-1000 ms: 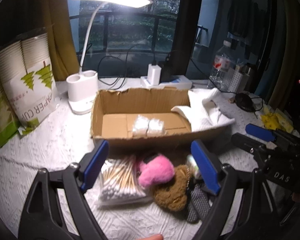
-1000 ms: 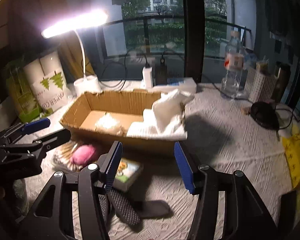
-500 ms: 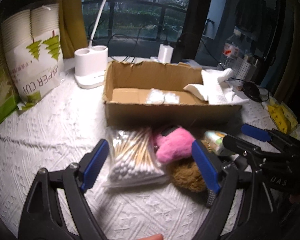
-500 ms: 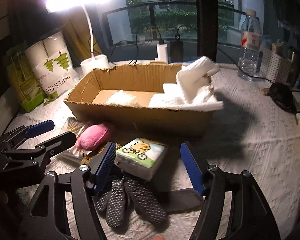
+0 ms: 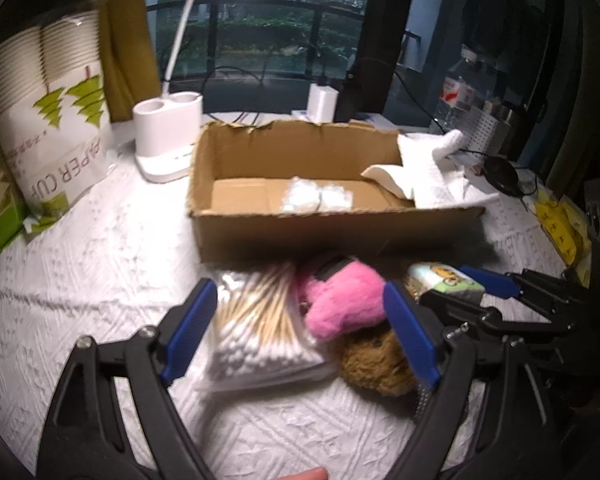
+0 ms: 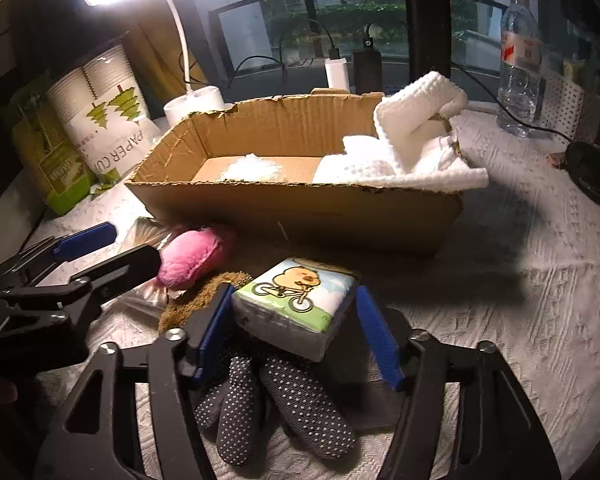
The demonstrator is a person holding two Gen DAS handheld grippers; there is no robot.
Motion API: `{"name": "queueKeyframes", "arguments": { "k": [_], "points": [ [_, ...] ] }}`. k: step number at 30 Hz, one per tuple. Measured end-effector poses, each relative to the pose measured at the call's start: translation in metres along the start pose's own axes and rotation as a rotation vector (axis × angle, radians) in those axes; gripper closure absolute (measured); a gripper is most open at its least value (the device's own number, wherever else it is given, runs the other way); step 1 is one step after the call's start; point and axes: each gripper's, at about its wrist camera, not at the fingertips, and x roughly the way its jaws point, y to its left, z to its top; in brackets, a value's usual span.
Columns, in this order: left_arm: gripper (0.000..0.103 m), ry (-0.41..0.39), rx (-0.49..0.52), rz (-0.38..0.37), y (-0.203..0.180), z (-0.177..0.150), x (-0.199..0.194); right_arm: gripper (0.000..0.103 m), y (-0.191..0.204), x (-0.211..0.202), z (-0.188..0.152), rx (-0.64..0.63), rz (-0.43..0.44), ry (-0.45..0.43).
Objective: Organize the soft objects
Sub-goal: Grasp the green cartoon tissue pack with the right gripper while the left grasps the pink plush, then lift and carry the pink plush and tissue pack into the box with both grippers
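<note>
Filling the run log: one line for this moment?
left gripper: open over pink plush | right gripper: open around tissue pack | box: towel inside

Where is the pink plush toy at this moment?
In the left wrist view, the pink plush toy lies on the table before the cardboard box, between the bag of cotton swabs and the brown plush toy.

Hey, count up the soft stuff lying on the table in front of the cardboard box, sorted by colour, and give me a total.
Pink: 1, the pink plush
Brown: 1, the brown plush
Dark grey with dots: 1, the dotted glove
White and green: 1, the tissue pack between the right tongs
White and tan: 1, the cotton swab bag
Total: 5
</note>
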Motion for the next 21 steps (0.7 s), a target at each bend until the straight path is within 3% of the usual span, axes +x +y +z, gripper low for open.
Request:
{"name": "queueKeyframes", "arguments": {
  "k": [13, 14, 17, 21],
  "points": [
    [0.018, 0.070, 0.075, -0.021, -0.025, 0.006, 0.028, 0.044, -0.028, -0.020, -0.005, 0.028, 0.021, -0.040],
    [0.022, 0.072, 0.075, -0.024, -0.027, 0.007, 0.029, 0.044, -0.032, -0.023, -0.006, 0.038, 0.021, -0.048],
    [0.046, 0.090, 0.067, -0.033, -0.027, 0.008, 0.033, 0.044, -0.039, -0.026, -0.006, 0.052, 0.019, -0.056],
    [0.053, 0.120, 0.058, -0.044, -0.025, 0.007, 0.037, 0.044, -0.046, -0.028, -0.008, 0.060, 0.013, -0.058]
  ]
}}
